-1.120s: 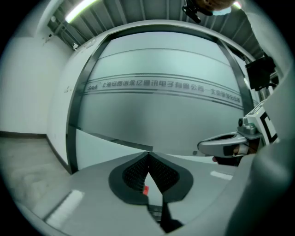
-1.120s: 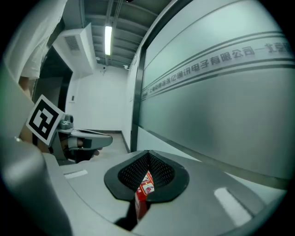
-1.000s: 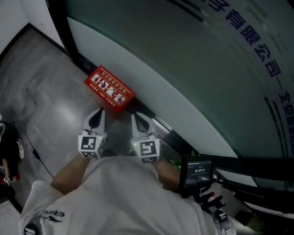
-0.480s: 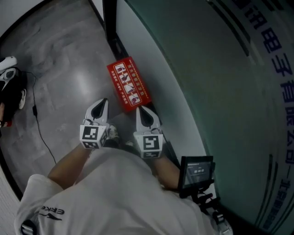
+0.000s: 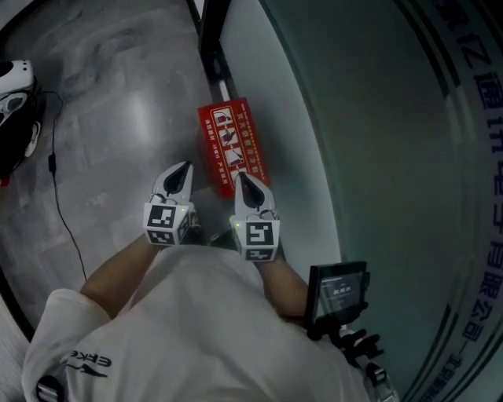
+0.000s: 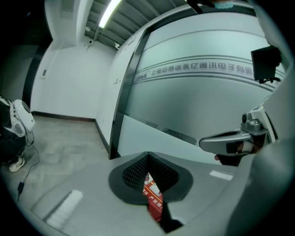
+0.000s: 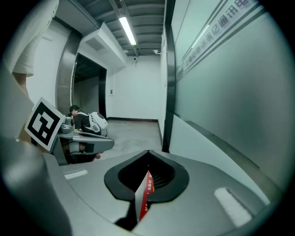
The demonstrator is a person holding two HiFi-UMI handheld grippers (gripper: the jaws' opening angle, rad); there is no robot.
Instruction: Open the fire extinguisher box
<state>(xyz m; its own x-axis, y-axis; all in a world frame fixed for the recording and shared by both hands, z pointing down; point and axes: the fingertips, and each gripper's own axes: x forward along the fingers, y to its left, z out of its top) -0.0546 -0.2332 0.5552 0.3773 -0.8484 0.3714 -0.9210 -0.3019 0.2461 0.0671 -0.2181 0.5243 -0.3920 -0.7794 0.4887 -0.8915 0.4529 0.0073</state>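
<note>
where right tool (image 5: 243, 178) points, box (image 5: 233, 144) lies just ahead

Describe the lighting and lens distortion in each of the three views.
Head view: dim, a soft sheen on the grey floor, the glass wall bowed into a curve, the red fire extinguisher box fairly sharp. Left gripper view: fisheye with black corners, bright ceiling light. Right gripper view: same fisheye, ceiling strip light blown out.

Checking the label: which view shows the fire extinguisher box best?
The head view: the fire extinguisher box shows its red labelled top from above. Both gripper views show only a red sliver past their jaws.
</note>
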